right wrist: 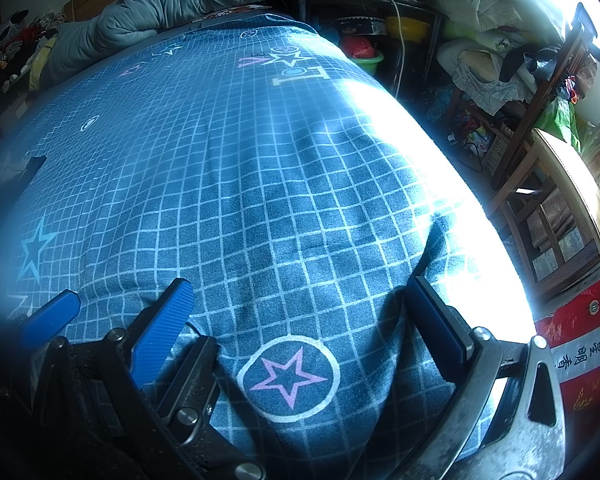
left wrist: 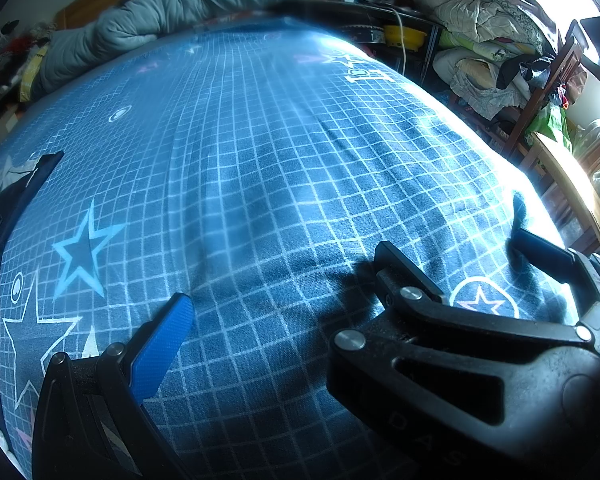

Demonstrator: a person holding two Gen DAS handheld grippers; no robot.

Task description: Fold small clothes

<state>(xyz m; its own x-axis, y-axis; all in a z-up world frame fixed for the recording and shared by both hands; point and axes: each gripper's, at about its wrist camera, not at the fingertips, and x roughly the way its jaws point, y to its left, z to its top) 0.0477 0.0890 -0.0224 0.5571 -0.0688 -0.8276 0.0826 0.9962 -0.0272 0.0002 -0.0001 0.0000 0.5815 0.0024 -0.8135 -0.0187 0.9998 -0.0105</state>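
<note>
A dark navy garment (left wrist: pixel 4 216) is lying at the far left edge of the left wrist view, resting on the blue grid-patterned bedsheet (left wrist: pixel 260 140). One pointed corner is reaching out across the sheet, while the rest is running down along the frame's edge and getting cut off there. A pale grey cloth (left wrist: pixel 4 176) is sitting crumpled against its upper side, touching it. In the right wrist view the same dark piece (right wrist: pixel 30 166) is showing only as a small, hazy shape at the left, too blurred for its folds to be read.
</note>
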